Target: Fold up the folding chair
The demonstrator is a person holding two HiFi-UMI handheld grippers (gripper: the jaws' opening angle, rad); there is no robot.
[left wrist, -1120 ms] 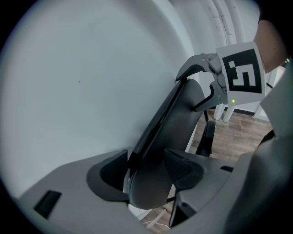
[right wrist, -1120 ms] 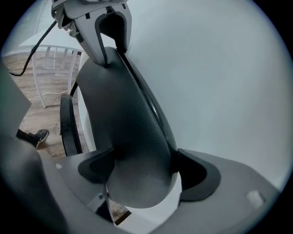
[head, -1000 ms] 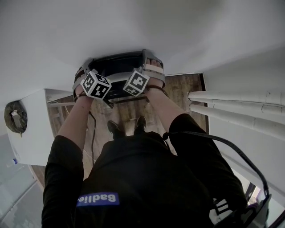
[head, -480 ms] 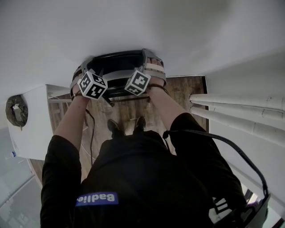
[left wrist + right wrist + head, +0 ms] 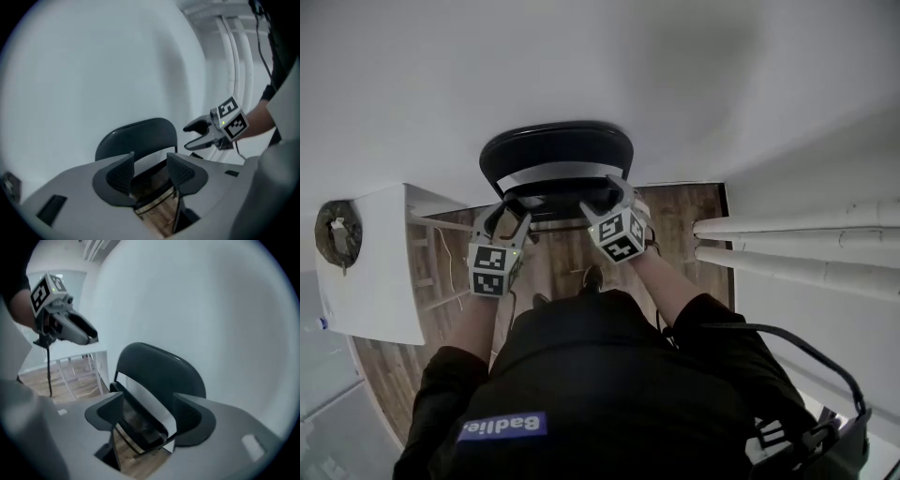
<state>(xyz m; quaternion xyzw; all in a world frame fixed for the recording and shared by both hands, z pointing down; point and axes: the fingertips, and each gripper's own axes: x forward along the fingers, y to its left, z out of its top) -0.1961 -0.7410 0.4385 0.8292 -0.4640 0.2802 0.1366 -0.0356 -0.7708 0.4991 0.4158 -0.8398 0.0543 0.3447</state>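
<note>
Both grippers have come off the chair! A moment ago the left gripper (image 5: 511, 223) and right gripper (image 5: 614, 195) were up at the two sides of the folding chair (image 5: 555, 150). Now they hang lower in the frame, under its seat edge and clear of it. The left jaws stand wide with only air between the pads, and the chair is well beyond them. The right jaws are wide too but closing as we watch, with nothing gripped and the chair merely seen through the gap.

The chair sits at upper centre against the white wall (image 5: 581, 56). It shows taller and flatter than before, the backrest rising above a slim strip of seat. I'd call it folded or all but folded, though from this steep angle the legs are hidden and I can't swear to it. If that's right, the job looks close to done.

The backrest is a rounded dark oval, smooth and matte, likely moulded plastic. Below it is a pale slot where the wall shows through, then a thin dark tube frame. Underneath lies a brown wood-plank floor (image 5: 680, 204), and at the right pale round pipes (image 5: 797, 239) run along the wall
</note>
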